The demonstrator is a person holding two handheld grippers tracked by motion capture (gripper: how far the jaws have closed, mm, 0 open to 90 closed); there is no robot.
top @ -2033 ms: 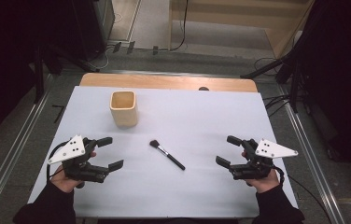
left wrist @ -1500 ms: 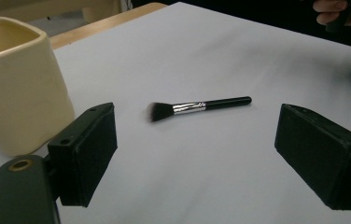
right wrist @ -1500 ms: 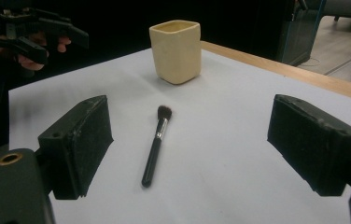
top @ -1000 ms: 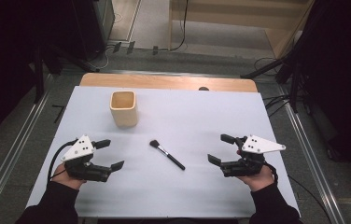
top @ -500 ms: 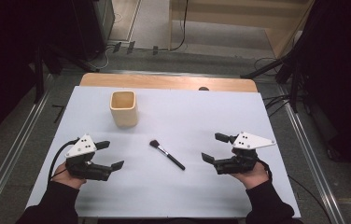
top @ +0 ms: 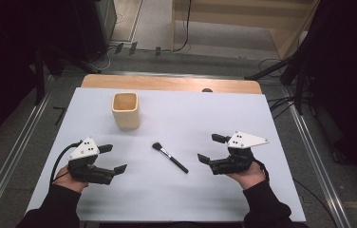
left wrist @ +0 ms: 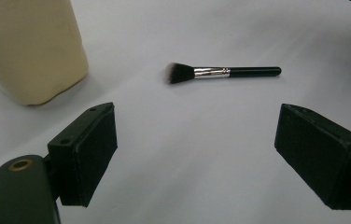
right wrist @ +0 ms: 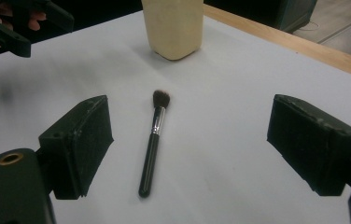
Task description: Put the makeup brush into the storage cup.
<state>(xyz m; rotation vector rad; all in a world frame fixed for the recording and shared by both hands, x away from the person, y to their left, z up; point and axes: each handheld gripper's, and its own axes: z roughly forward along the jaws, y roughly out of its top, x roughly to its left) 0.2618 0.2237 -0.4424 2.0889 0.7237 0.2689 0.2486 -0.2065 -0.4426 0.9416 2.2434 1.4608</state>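
Observation:
A black-handled makeup brush (top: 169, 156) with a dark tuft and silver ferrule lies flat mid-table, also seen in the left gripper view (left wrist: 222, 72) and the right gripper view (right wrist: 152, 142). A cream square cup (top: 126, 110) stands upright behind it, (left wrist: 29, 46), (right wrist: 173, 25). My right gripper (top: 208, 147) is open just right of the brush handle's end, jaws pointing left at it (right wrist: 187, 144). At the table's left my left gripper (top: 112, 158) is open and holds nothing (left wrist: 197, 154); it points toward the brush from a distance.
A white sheet (top: 191, 118) covers the table, with a bare wooden strip (top: 167, 83) along the far edge. Metal rails run down both sides on the floor. The person's hands and dark sleeves enter from the bottom.
My right gripper has slid left across the table to the brush handle's end. The left gripper shifted slightly right and now rests still. Brush and cup stay put.

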